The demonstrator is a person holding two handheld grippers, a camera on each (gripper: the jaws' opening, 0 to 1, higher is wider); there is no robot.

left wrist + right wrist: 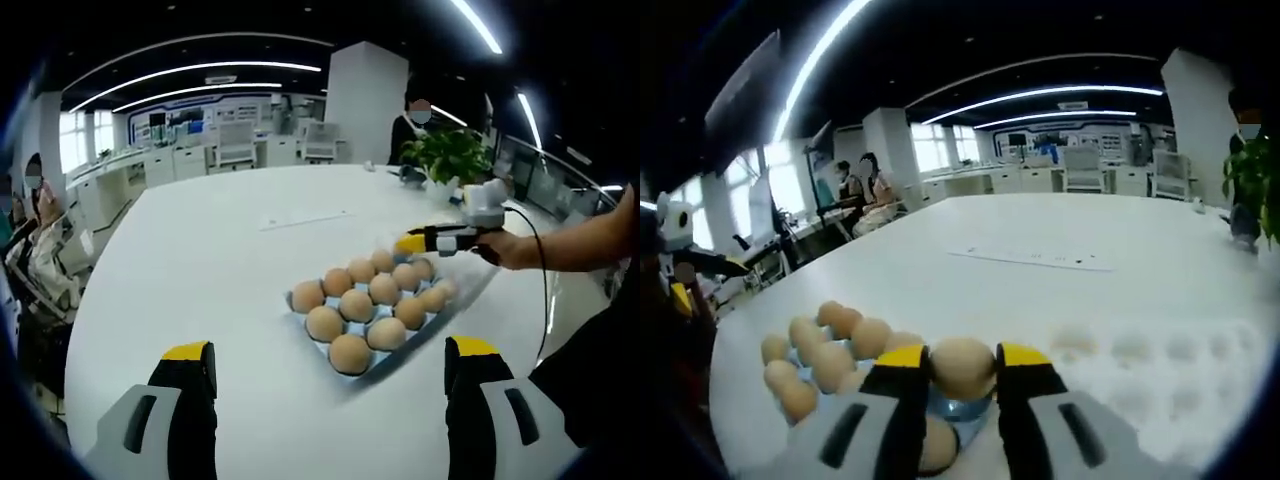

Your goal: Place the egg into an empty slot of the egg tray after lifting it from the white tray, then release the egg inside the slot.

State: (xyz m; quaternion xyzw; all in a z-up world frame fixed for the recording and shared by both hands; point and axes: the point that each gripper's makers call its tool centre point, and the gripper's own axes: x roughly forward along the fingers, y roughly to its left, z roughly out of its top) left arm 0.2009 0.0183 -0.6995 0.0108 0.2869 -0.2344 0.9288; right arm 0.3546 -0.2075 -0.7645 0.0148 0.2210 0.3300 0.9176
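Right gripper (962, 368) pinches egg (962, 367) over egg tray (958, 412); white tray (1170, 370) at our 3 o'clock. Left gripper (330, 362) jaws spread, table (200, 270) beneath.

**Materials and finishes**

Matt, smooth tan shell on the egg (962, 368) pinched between the right gripper (962, 372) fingers (902, 372), these yellow-tipped black with grey bodies, looking like hard plastic. Same yellow, black and grey plastic look on the left gripper (330, 365). Pale blue egg tray (385, 358), thin and faintly glossy, likely plastic. White tray (1160, 375) on the right, dimpled and dull. Broad white surface (210, 270), smooth with a soft sheen.
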